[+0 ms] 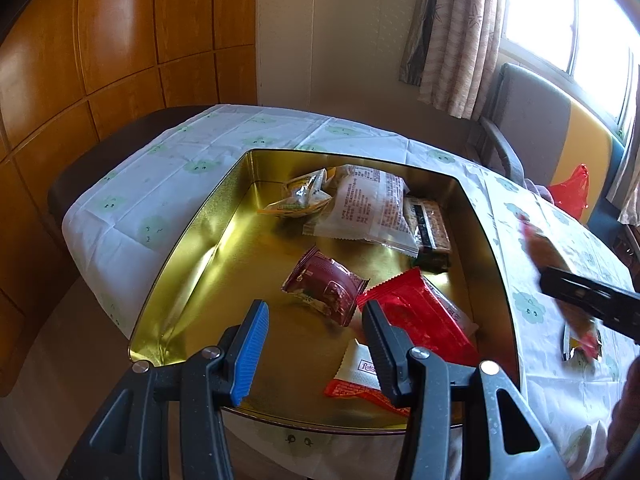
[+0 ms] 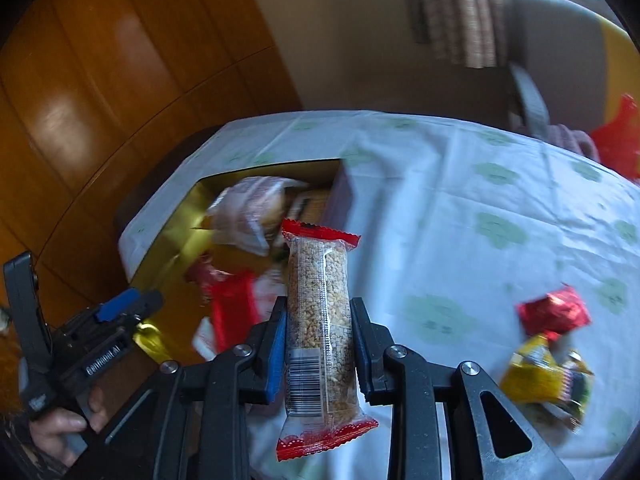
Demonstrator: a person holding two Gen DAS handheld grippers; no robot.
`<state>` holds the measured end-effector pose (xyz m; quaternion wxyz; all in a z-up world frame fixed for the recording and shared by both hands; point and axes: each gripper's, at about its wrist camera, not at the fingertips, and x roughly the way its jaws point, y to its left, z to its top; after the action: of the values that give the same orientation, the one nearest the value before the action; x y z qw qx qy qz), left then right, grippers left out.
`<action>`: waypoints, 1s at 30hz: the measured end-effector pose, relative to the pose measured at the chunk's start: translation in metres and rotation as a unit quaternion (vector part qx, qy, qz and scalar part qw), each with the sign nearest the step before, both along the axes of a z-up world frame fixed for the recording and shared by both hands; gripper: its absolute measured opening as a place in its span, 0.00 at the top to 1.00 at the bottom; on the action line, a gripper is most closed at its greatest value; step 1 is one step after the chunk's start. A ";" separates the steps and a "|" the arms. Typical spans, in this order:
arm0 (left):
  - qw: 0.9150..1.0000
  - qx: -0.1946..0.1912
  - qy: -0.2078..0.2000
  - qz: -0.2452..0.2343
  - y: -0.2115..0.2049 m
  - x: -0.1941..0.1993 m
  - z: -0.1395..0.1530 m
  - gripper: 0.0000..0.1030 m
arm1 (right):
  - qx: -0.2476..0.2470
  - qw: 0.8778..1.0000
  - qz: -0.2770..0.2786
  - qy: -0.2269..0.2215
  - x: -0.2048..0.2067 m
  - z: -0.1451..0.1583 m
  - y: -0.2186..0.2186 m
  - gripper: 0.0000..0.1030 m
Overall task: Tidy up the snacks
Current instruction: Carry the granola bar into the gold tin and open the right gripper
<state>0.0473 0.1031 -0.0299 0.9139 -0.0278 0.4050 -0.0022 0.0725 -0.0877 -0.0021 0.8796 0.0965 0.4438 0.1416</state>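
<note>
Right wrist view: the right hand-held gripper (image 2: 319,320) is clamped on a clear-wrapped grain bar with red ends (image 2: 320,316), held above the white cloth-covered tabletop (image 2: 460,200) beside the gold metal tin (image 1: 192,240). The left hand-held gripper (image 1: 316,316) hangs over the tin, jaws apart, nothing between them.

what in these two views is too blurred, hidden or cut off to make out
- Right wrist view: the snacks in the gold tin are smeared by motion blur; no labels readable.
- Left wrist view: the right claw and the grain bar it holds are blurred and partly cut by the edge.
- Left wrist view: the white and red packet is partly behind the left claw.
- Right wrist view: the yellow packet is blurred.
</note>
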 end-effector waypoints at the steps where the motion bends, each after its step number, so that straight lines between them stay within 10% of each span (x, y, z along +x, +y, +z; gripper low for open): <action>1: 1.000 -0.001 0.001 0.001 0.001 0.000 -0.001 0.52 | -0.001 1.000 0.008 0.001 0.006 -0.001 0.011 0.71; 10: 1.000 -0.006 0.010 -0.002 0.002 0.002 -0.008 0.52 | -0.031 0.999 0.019 0.001 0.042 -0.018 0.053 0.59; 30: 0.999 0.010 -0.005 -0.033 -0.019 -0.009 0.004 0.52 | -0.051 0.997 -0.014 -0.055 -0.016 -0.005 0.024 0.44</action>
<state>0.0380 0.0843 -0.0260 0.9157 -0.0056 0.4009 -0.0281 0.0566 -0.0632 -0.0073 0.9084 0.0492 0.3999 0.1117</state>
